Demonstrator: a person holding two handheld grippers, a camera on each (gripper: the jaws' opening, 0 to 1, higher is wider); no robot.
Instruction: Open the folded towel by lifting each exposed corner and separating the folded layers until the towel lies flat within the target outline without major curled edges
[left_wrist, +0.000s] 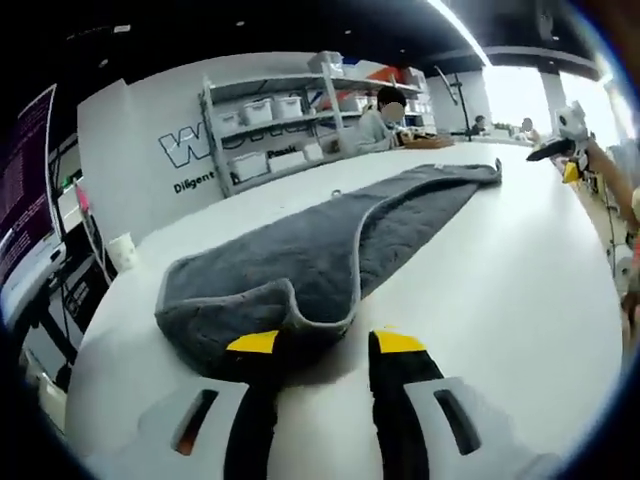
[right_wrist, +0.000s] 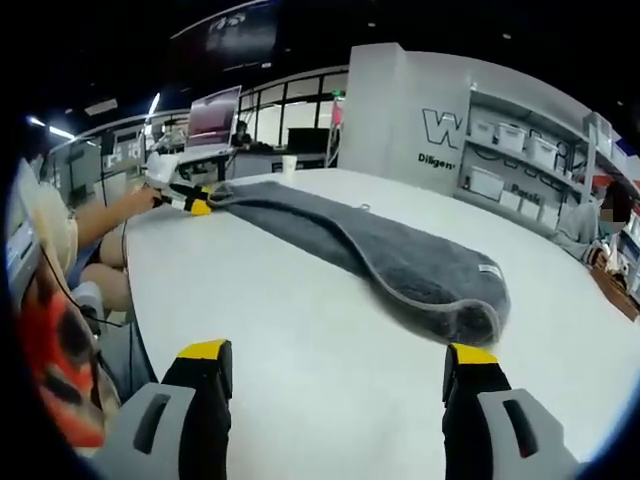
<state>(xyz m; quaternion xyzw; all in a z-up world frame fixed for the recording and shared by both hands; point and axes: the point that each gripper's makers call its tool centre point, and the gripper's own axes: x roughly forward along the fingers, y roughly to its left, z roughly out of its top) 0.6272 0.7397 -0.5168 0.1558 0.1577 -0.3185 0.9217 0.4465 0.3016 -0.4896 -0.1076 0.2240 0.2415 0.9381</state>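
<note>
The left gripper (left_wrist: 325, 345) stands parted, empty, its yellow tips at the near folded corner of the long grey terry towel (left_wrist: 330, 245), which runs lengthwise away across the white table (left_wrist: 500, 300). The right gripper (right_wrist: 340, 365) gapes wide, short of the far end.

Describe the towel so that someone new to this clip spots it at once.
On the big white table lies one long dark grey towel, folded lengthwise, with a paler piped edge curving along it. The left claw sits at its near end; nothing else on the table is dark or soft.
</note>
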